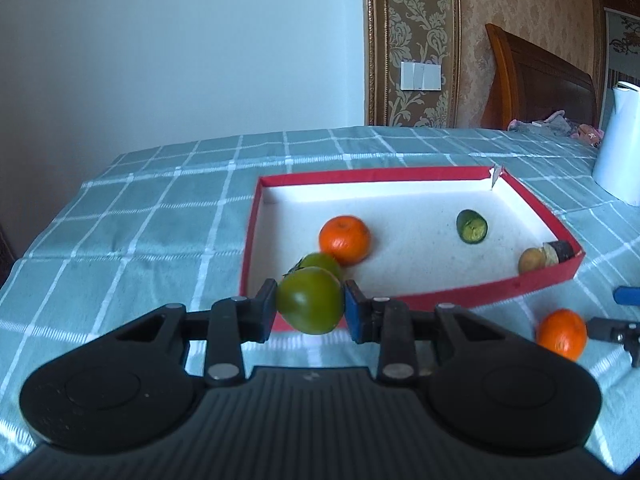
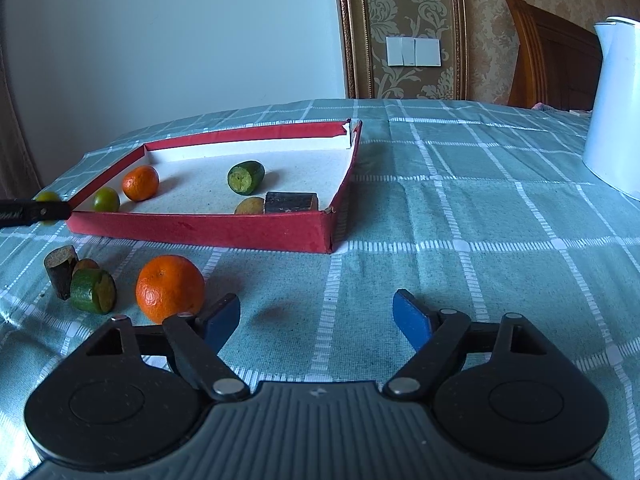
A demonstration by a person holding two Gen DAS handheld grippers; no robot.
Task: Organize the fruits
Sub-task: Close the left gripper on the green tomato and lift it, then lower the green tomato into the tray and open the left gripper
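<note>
Both pads of the left gripper point(image 1: 310, 306) pinch a green fruit point(image 1: 310, 306) at lower centre of the left wrist view, in front of the near wall of the red box point(image 1: 480, 292). Fingers of the right gripper point(image 2: 316, 320) are spread wide with nothing between them, over bare checked cloth point(image 2: 480, 220) at lower centre of the right view. An orange point(image 2: 170, 288) lies just beside the left finger point(image 2: 222, 318) of this gripper, outside the jaws. At lower left of that view, a dark cylinder point(image 2: 60, 266) and a green cut piece point(image 2: 93, 291) stand close together on the cloth, with a small piece half hidden between them. Inside the box, the white floor has much free room in the middle and at the far side. A second orange point(image 1: 345, 240) and another green fruit point(image 1: 324, 262) lie near its left wall, a green cut piece point(image 1: 472, 227) lies right of centre, and a yellowish fruit point(image 1: 532, 260) touches a dark block point(image 1: 560, 252) in the near right corner. The far right corner of the box point(image 1: 496, 174) is torn open. A white jug point(image 2: 616, 108) stands at the right edge, well apart from the box, and the cloth between them is open. Behind, a wooden headboard point(image 1: 536, 80) stands at upper right.
</note>
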